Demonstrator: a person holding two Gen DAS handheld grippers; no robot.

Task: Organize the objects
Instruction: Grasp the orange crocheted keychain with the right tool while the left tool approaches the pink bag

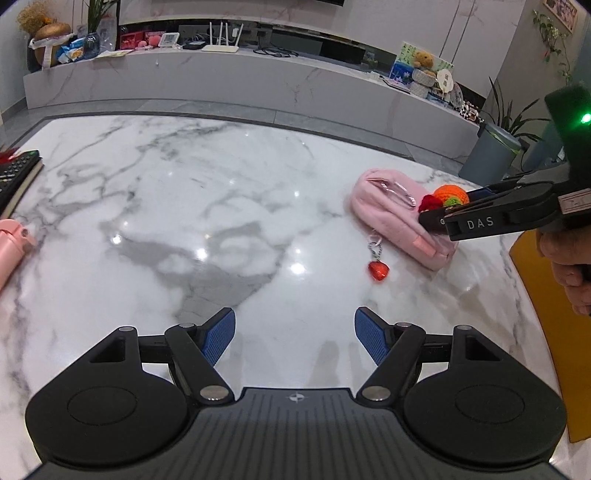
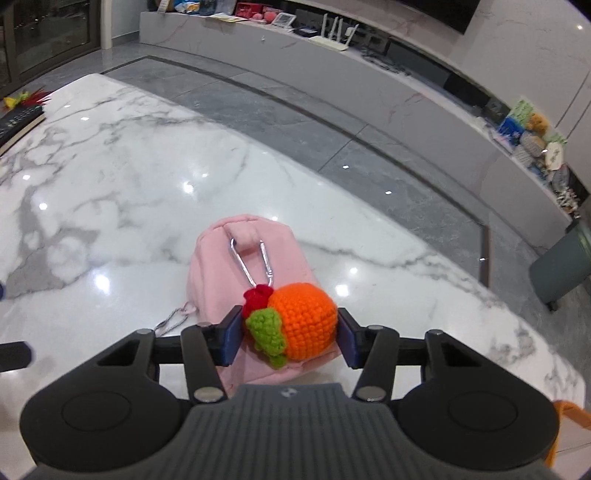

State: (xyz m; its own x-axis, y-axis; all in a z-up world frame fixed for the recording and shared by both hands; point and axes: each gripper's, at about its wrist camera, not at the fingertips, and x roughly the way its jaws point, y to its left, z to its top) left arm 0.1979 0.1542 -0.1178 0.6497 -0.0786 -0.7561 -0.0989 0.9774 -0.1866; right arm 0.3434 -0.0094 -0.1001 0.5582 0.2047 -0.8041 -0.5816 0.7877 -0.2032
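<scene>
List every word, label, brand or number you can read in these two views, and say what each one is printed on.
"DAS": white letters on the black finger of the right gripper, seen from the left wrist view.
Framed print on the wall, top right: lettering too blurred to read.
Round white tag on the low cabinet: mark too small to read.
Right wrist view: no readable text.

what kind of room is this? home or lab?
Most likely a home living room: a marble coffee table, a long low media console carrying a Wi-Fi router and a teddy bear, plus houseplants in the corner.
</scene>
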